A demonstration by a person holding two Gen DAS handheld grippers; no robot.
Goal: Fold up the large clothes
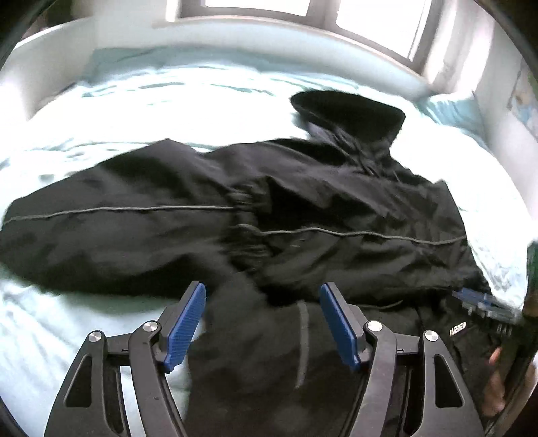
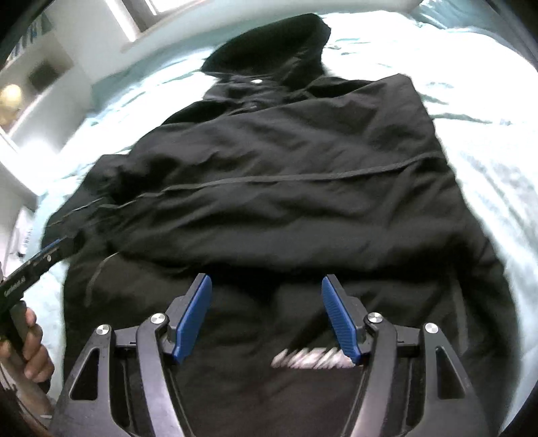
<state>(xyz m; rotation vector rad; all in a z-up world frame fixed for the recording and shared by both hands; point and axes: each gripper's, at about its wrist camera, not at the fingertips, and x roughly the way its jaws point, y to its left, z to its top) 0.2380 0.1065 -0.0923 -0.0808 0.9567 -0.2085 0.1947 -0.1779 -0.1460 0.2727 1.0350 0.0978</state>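
A large black hooded jacket [image 1: 269, 215] lies spread on a pale blue bed [image 1: 168, 101], its sleeves folded across the body and its hood [image 1: 349, 111] toward the far side. It also fills the right wrist view [image 2: 285, 188], with white lettering [image 2: 312, 361] near the hem. My left gripper [image 1: 262, 295] is open and empty, just above the jacket's near left edge. My right gripper [image 2: 265, 285] is open and empty above the hem. The left gripper's tip [image 2: 50, 252] shows at the left of the right wrist view, and the right gripper's tip [image 1: 477, 301] at the right of the left wrist view.
A white bed frame [image 1: 235, 30] curves behind the bed under bright windows [image 1: 380, 23]. White shelves [image 2: 40, 87] with a yellowish object [image 2: 10, 101] stand at the left. A pillow [image 1: 450, 111] lies at the far right corner.
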